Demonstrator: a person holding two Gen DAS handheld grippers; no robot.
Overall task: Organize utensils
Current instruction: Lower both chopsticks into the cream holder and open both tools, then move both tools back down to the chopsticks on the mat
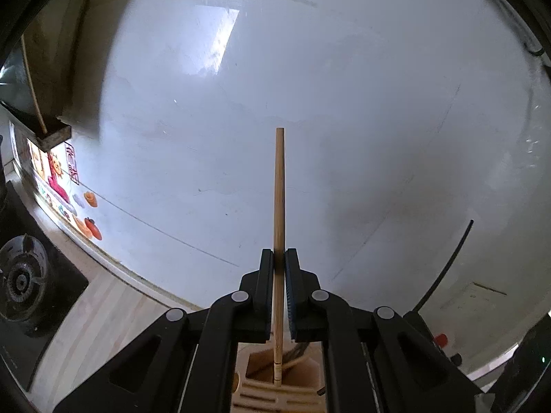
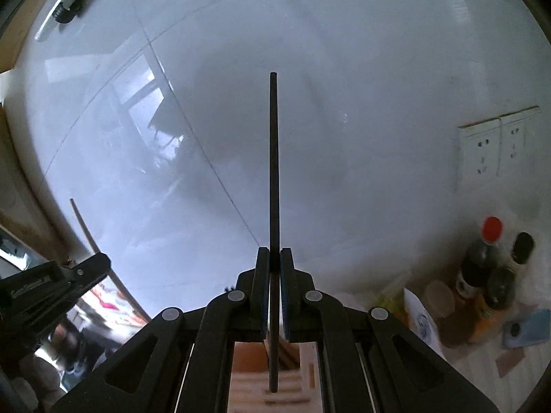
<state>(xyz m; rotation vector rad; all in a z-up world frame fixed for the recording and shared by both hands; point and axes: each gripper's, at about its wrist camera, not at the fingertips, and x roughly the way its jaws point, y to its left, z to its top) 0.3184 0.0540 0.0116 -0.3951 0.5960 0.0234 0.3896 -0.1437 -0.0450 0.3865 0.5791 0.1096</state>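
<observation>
The thin light wooden chopstick (image 1: 279, 206) stands up straight, pinched tight in the left tongs (image 1: 279, 268). The thin black chopstick (image 2: 273, 172) is pinched in the right tongs (image 2: 274, 268). Both tips sit over the pale wooden slotted holder (image 1: 275, 392). Lower each one slowly and straight, then let go.

The pale wood-grain counter (image 2: 482, 375) carries a red-capped dark sauce bottle (image 2: 480, 258) and jars at four o'clock; a black gas hob (image 1: 24, 275) sits at eight o'clock.

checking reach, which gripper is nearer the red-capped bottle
Right. The right gripper has the bottle close on its right; the left gripper sees only a red cap farther right.
</observation>
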